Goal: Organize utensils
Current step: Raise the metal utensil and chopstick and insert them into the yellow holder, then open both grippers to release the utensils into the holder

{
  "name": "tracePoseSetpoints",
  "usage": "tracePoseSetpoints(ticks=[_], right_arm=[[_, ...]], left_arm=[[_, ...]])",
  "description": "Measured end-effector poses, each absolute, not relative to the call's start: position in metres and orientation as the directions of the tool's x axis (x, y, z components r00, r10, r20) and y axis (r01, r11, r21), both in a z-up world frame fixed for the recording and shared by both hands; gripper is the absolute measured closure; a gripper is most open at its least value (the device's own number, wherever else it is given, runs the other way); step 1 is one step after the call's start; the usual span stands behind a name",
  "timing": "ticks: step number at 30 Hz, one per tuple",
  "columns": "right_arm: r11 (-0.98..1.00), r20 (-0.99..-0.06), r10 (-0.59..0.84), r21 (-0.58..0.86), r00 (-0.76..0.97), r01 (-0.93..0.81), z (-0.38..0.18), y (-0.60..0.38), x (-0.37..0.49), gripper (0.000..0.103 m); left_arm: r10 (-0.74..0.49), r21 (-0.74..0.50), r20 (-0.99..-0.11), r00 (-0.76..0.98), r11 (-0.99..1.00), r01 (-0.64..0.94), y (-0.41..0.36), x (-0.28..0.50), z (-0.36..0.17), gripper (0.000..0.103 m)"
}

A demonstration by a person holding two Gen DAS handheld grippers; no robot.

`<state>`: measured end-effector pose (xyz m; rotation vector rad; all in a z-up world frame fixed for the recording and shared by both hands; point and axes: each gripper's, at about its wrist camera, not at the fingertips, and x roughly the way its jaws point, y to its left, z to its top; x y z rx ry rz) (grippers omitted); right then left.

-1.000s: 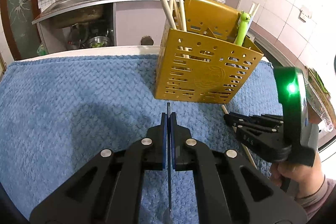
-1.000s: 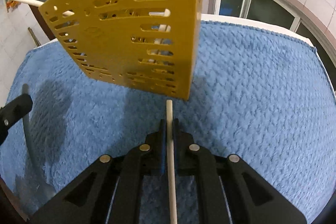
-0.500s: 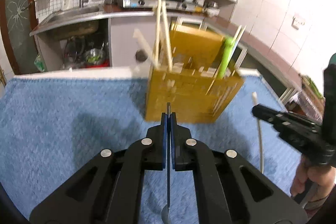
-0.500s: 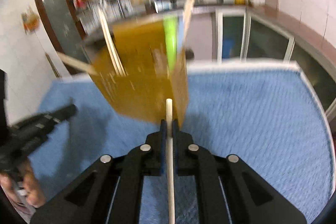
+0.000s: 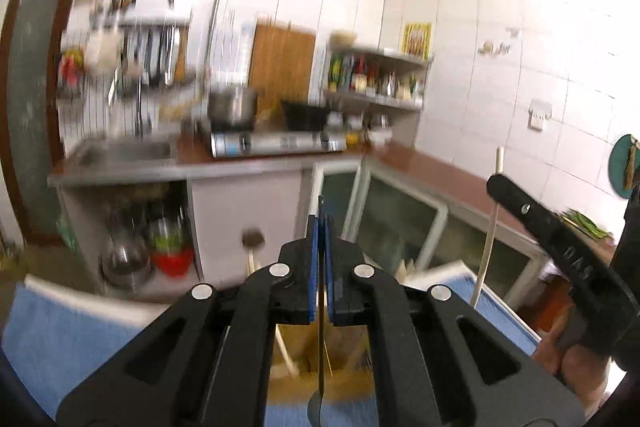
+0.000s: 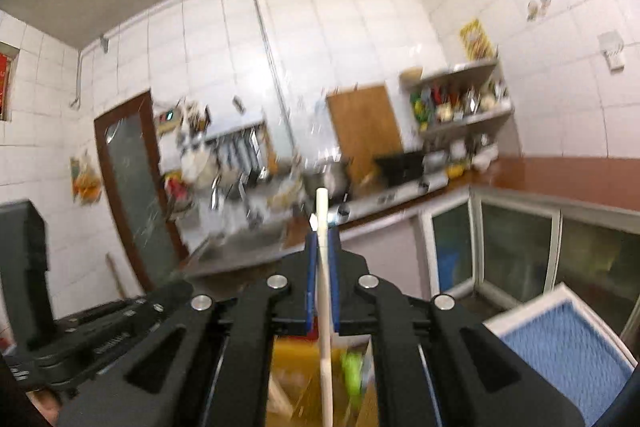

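My left gripper [image 5: 321, 223] is shut on a thin metal spoon [image 5: 320, 347], held upright with its bowl hanging down. My right gripper [image 6: 322, 227] is shut on a cream chopstick [image 6: 325, 307], also upright; it shows in the left wrist view [image 5: 486, 251] beside the right gripper [image 5: 496, 183]. The yellow utensil holder [image 5: 304, 347] sits below both grippers, seen blurred between the fingers. In the right wrist view the holder [image 6: 288, 371] shows a green utensil [image 6: 352, 371] inside. The left gripper body [image 6: 100, 327] is at lower left there.
The blue towel [image 5: 52, 327] covers the table below, and shows at lower right in the right wrist view [image 6: 560, 339]. Behind stand a kitchen counter [image 5: 180, 163] with a stove [image 5: 276, 143] and a shelf [image 5: 372, 79].
Both grippers have risen and tilted upward, each still holding its utensil. The holder has dropped from the middle of each view to the bottom edge.
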<state>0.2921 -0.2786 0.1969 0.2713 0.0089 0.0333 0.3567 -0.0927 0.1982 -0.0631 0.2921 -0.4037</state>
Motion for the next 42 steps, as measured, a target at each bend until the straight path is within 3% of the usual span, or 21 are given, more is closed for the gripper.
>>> tracePoseSetpoints(ticks=[7, 13, 24, 35, 36, 37, 38, 39, 40, 42], right_arm=[[0.959, 0.146, 0.01, 0.279, 0.989, -0.051, 0.177, -0.276, 0.312, 0.097], [0.959, 0.14, 0.046, 0.272, 0.989, -0.083, 0.123, -0.275, 0.325, 0.097], [0.974, 0.007, 0.074, 0.215, 0.997, -0.074, 0.054, -0.264, 0.326, 0.097], [0.988, -0.178, 0.089, 0.144, 0.98, -0.063, 0.044, -0.256, 0.321, 0.093], [0.989, -0.194, 0.083, 0.14, 0.978, -0.056, 0.047, -0.257, 0.317, 0.077], [0.989, -0.195, 0.079, 0.142, 0.978, -0.051, 0.05, -0.258, 0.314, 0.054], [0.989, -0.199, 0.076, 0.142, 0.977, -0.048, 0.053, -0.26, 0.309, 0.047], [0.99, -0.212, 0.07, 0.131, 0.975, -0.043, 0.057, -0.261, 0.304, 0.045], [0.992, -0.22, 0.065, 0.121, 0.973, -0.039, 0.058, -0.261, 0.301, 0.045], [0.994, -0.242, 0.052, 0.106, 0.969, -0.027, 0.063, -0.263, 0.288, 0.045]], left_arm=[[-0.407, -0.081, -0.131, 0.904, 0.913, 0.399, -0.109, 0.379, 0.181, 0.101], [-0.415, -0.115, -0.16, 0.896, 0.909, 0.4, -0.11, 0.4, 0.125, 0.101], [-0.398, -0.06, -0.214, 0.892, 0.917, 0.394, -0.106, 0.396, 0.084, 0.1], [-0.328, -0.09, -0.386, 0.862, 0.944, 0.319, -0.085, 0.404, 0.094, 0.095], [-0.326, -0.094, -0.391, 0.861, 0.944, 0.316, -0.081, 0.4, 0.096, 0.091], [-0.321, -0.095, -0.392, 0.862, 0.946, 0.309, -0.077, 0.396, 0.098, 0.081], [-0.305, -0.092, -0.397, 0.866, 0.952, 0.293, -0.071, 0.388, 0.102, 0.071], [-0.289, -0.088, -0.396, 0.872, 0.957, 0.277, -0.066, 0.381, 0.105, 0.052], [-0.278, -0.084, -0.388, 0.878, 0.96, 0.267, -0.063, 0.375, 0.107, 0.043], [-0.261, -0.063, -0.384, 0.886, 0.964, 0.257, -0.053, 0.357, 0.11, 0.04]])
